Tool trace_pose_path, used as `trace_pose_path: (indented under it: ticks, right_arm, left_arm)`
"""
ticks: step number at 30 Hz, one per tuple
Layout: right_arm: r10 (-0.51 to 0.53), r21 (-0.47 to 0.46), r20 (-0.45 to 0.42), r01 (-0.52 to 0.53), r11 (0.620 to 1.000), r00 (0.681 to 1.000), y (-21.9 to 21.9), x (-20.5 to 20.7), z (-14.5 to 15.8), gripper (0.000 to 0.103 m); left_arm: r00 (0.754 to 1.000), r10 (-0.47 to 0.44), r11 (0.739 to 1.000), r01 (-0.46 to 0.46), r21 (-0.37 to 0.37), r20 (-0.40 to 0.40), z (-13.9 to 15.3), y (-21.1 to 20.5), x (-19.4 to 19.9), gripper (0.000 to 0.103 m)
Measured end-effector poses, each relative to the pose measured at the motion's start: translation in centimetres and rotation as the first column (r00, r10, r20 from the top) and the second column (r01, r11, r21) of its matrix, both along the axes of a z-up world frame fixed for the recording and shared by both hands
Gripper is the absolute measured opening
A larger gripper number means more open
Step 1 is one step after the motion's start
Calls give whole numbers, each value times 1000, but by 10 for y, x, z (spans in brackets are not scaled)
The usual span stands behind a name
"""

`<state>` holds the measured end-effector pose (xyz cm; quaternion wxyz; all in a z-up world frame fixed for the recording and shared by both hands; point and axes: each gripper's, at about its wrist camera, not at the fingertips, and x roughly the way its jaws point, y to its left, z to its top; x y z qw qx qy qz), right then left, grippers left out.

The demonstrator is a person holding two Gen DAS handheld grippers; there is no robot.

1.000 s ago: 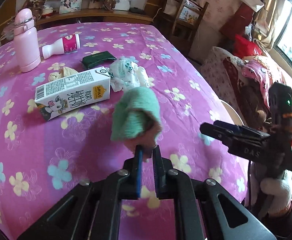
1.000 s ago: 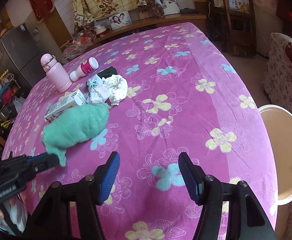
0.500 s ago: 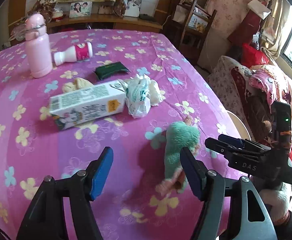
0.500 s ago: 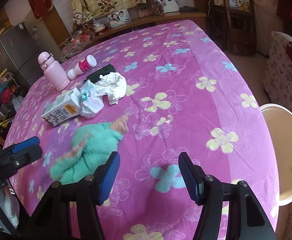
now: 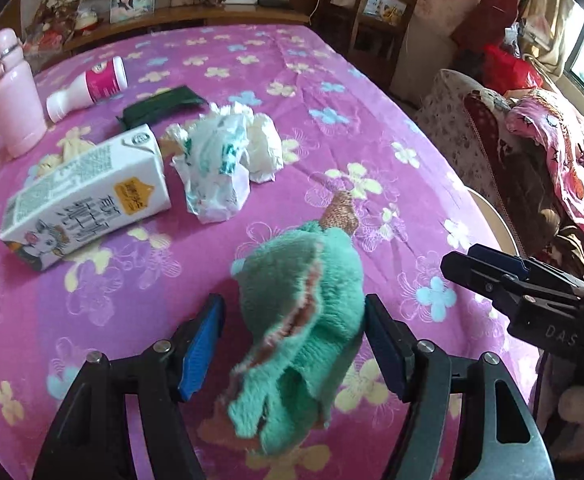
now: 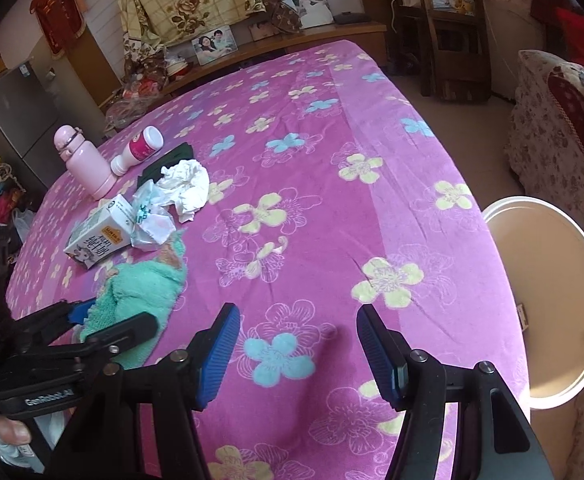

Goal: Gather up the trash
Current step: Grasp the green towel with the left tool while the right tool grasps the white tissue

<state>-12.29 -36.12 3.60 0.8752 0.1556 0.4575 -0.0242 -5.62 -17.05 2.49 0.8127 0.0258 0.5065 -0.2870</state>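
Note:
A green knitted sock point(image 5: 304, 320) lies on the purple flowered tablecloth point(image 5: 332, 80), between the wide-open fingers of my left gripper point(image 5: 296, 344). The sock also shows in the right wrist view point(image 6: 139, 292). A white milk carton point(image 5: 83, 196), crumpled white wrappers and tissue point(image 5: 223, 160), a dark green packet point(image 5: 159, 104) and a fallen white-and-pink bottle point(image 5: 87, 88) lie farther back. My right gripper point(image 6: 298, 354) is open and empty over the cloth. A white round bin point(image 6: 548, 300) stands beside the table's right edge.
A pink flask point(image 5: 11, 92) stands upright at the far left. Wooden chairs point(image 5: 364, 8) and a covered sofa point(image 5: 532, 152) stand to the right of the table. A shelf with photos point(image 6: 215, 44) runs behind it.
My left gripper opened and let go of the green sock, which dropped onto the cloth. The left gripper then came closer, so the sock now sits between its fingers. The right gripper stayed open.

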Motion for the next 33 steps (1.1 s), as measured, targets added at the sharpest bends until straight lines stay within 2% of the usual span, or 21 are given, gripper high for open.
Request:
trace_pose_path:
  ticks: [1,4,8,12,17,24,26,28,33]
  right_arm:
    - [6,2,0,-6,1000,1000,2,2,-1,65]
    - [25,19,1,-25,1000,1000,7,8,-3,65]
    - [75,38,17,-75,996,997,22,21,-5,65]
    - [145,43,40,-147,988,989,47,40,-7,65]
    - [203,52,76,-207,977,976,76,70,-3,64]
    - [242,32,99,-246,969,965,108,109,2,64]
    - [247,33,103,-251,967,964,111,117,2,59]
    - [254,21,98,-257,966,962,116,125,0,47]
    - [273,-10,77,-273,962,959,120,131,-6,28]
  left_arm:
    - [1000,-5,1000,5,-28,-14,0,2,0,51]
    - [1000,24,999,-24,-33,0,5,9,-4,45]
    - [995,92,995,-91,-52,29,17,40,-7,44]
    - [986,162,986,-160,-35,40,21,70,0,44]
    - [961,273,961,-271,-51,39,19,99,15,44]
    - [950,304,952,-301,-62,70,17,109,19,44]
    - [949,308,950,-304,-69,61,15,112,20,44]
    - [949,311,949,-306,-75,53,13,113,23,44]
    - [950,311,948,-308,-80,33,10,114,21,44]
